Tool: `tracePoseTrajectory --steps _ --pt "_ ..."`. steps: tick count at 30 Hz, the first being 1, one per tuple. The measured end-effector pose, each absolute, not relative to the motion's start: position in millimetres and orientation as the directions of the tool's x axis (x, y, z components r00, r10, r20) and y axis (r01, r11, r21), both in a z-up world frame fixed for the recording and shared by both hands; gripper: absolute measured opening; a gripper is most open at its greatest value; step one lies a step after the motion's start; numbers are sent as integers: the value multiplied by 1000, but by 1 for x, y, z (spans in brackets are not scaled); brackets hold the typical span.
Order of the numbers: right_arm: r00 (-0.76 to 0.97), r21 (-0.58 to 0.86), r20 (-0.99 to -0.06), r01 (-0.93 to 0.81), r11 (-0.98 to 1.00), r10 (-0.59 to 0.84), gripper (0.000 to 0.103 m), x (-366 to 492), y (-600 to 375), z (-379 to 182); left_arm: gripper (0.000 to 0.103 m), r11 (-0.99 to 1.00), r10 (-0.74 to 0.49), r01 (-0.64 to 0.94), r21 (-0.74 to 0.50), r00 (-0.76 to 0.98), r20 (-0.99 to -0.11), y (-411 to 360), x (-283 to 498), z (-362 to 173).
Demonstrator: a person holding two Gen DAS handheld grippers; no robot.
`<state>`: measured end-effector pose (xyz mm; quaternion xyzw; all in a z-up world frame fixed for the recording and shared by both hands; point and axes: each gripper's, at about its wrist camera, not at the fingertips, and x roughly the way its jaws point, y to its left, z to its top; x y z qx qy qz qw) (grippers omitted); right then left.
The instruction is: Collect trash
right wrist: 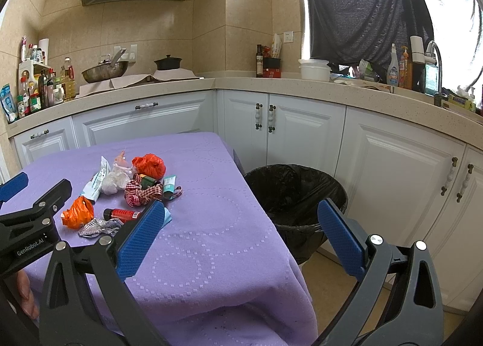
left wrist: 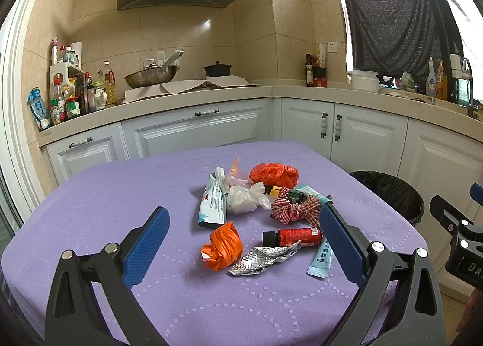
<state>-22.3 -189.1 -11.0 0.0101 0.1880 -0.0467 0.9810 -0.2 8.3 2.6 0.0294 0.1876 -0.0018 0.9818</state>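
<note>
Between the spread blue fingers of the empty left claw (left wrist: 241, 225) lay a crumpled orange plastic wrapper (left wrist: 224, 246), a creased silver foil wrapper (left wrist: 263, 258) and a red-labelled dark bottle (left wrist: 292, 236) on the purple-clothed worktop (left wrist: 120, 195). Ahead of the right claw (right wrist: 241, 219), also wide open and empty, stood a black-lined round bin (right wrist: 294, 192) beside the worktop.

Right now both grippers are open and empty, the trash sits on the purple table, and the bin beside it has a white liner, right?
Nearly. The bin has a black liner, not white; the right wrist view shows it plainly. The rest holds: left gripper and right gripper are open and empty, and the trash sits on the purple table.
</note>
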Motion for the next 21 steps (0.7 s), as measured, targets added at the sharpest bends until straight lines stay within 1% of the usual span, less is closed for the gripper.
tracePoseTrajectory --steps 13,21 --pt "924 -1 -373 93 996 -86 99 -20 -190 -14 97 998 9 13 56 928 -373 9 0 2" --pt "922 -1 -383 51 999 -47 99 -12 -177 -20 97 998 48 -24 62 911 -410 25 3 -8"
